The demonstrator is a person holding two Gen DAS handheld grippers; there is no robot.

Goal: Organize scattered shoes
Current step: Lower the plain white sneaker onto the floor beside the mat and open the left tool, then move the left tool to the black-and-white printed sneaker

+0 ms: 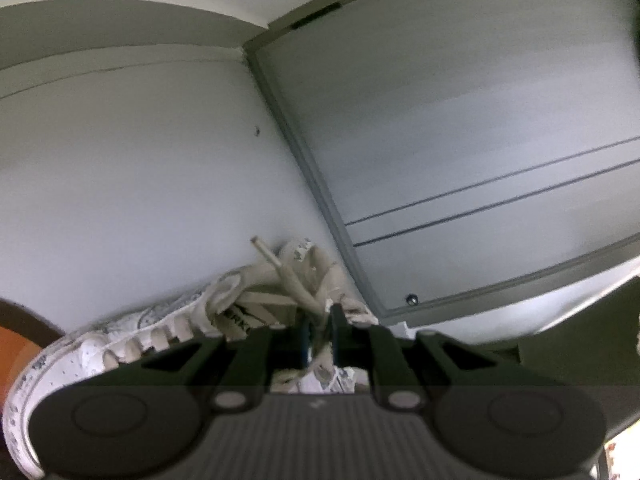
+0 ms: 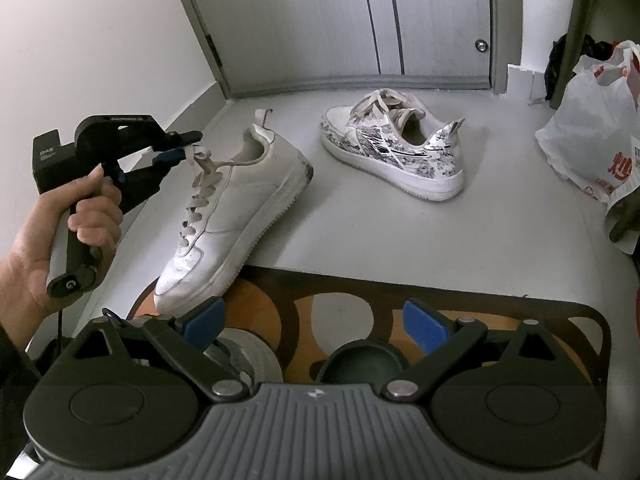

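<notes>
- Far left, right wrist view: a person's left hand [image 2: 76, 216] grasps the handle of the left gripper [image 2: 188, 146], which sits above the floor beside the white wall [image 2: 80, 60].
- Left gripper: jaws closed on the laces [image 2: 202, 160] of the white sneaker [image 2: 240, 200]. The left wrist view confirms it, the blue pads [image 1: 305, 340] pinching lace at the shoe's tongue.
- White sneaker: tilted, heel raised, toe resting at the edge of the patterned mat [image 2: 340, 300], its outer side turned toward the floor [image 2: 400, 232].
- Centre: the printed sneaker [image 2: 396, 152] stands upright on its sole on the floor, well apart from the white one, toe toward the grey door [image 2: 320, 20].
- Foreground: the right gripper [image 2: 316, 324] is empty, its jaws spread wide over the mat.
- Far right: a white plastic bag [image 2: 592, 128] with red print sits on the floor by the wall, clear of both shoes.
</notes>
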